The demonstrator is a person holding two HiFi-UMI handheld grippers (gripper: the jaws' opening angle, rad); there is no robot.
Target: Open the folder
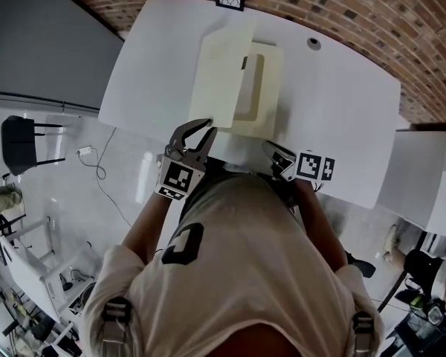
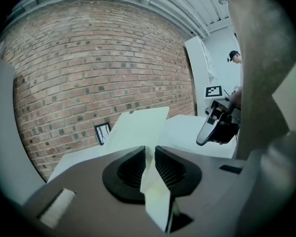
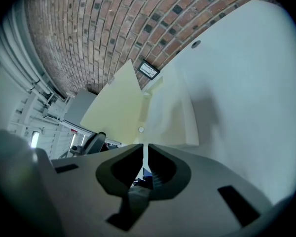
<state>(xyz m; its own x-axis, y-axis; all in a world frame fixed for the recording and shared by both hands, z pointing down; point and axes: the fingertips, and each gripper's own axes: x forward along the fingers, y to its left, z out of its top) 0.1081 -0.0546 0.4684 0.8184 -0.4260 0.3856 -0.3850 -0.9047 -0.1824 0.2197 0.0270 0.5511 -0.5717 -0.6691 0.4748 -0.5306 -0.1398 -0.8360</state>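
Presently the folder (image 1: 262,88) lies near the middle of the white counter (image 1: 342,110), its cover (image 1: 219,73) raised at an angle and only part-way open. The left gripper (image 1: 206,127) has its jaws clamped on the near corner of that cover; the left gripper view shows the sheet pinched and creased between the pads. The right gripper (image 1: 271,151) sits just beside the counter's near edge. Its jaws are all but together, and nothing can be made out between them.

Risks noted:
- The grip is on one corner only. A swing taken too quickly could bend or tear the cover, or let it slip out and fall shut.
- Nothing appears to pin the lower half. Pulling upward could lift or drag the whole folder across the counter rather than open it.
- The crease already in the pinched corner may deepen under further load.
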